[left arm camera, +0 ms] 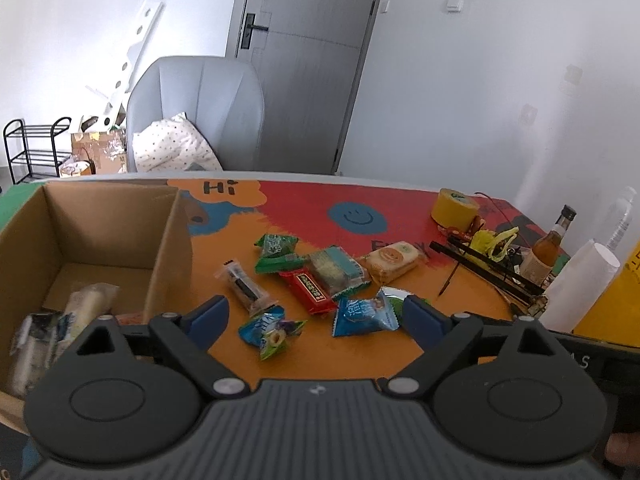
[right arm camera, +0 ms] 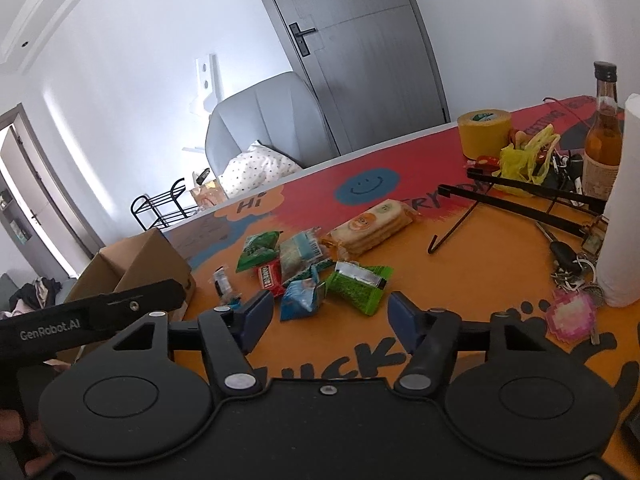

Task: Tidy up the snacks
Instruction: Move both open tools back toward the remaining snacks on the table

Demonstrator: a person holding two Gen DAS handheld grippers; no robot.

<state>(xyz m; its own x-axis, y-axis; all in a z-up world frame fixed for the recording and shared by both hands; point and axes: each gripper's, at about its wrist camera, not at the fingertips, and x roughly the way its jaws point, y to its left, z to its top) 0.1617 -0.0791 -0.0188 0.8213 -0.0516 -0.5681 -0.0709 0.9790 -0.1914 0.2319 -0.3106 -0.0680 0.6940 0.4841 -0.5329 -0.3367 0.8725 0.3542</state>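
While both tongs hover over the worktop [left arm camera: 400, 200], nothing lies between their pads. Left tongs [left arm camera: 316, 316]: jaws wide apart, empty, above a blue-green snack packet [left arm camera: 272, 330] and a blue packet [left arm camera: 362, 314] near the front edge of the pile. Right tongs [right arm camera: 330, 316]: jaws apart, somewhat narrower than the left, empty, just in front of a bright green packet [right arm camera: 358, 282] and the blue one.

Snack pile, middle of the orange and red worktop, loosely touching one another:
- red bar [left arm camera: 314, 290], partly under a clear-wrapped green biscuit pack [left arm camera: 334, 270]
- dark green packet [left arm camera: 276, 252] behind them
- dark stick in a clear wrapper [left arm camera: 244, 288], nearest the box
- pale cracker pack [left arm camera: 394, 260], at the right end of the pile

Cardboard box [left arm camera: 100, 216] stands open on the worktop, left of the pile; a pale wrapped roll [left arm camera: 86, 304] and other wrapped items lie inside, partly hidden by the left tongs' body.

Right side of worktop, well apart from the snacks: yellow tape roll [right arm camera: 484, 132], yellow plastic bag [right arm camera: 524, 156], amber bottle [right arm camera: 602, 136], white paper roll [right arm camera: 624, 208], black folding stand [right arm camera: 520, 196], keys [right arm camera: 570, 264].

Part of a hand shows at the lower left edge of the right wrist view
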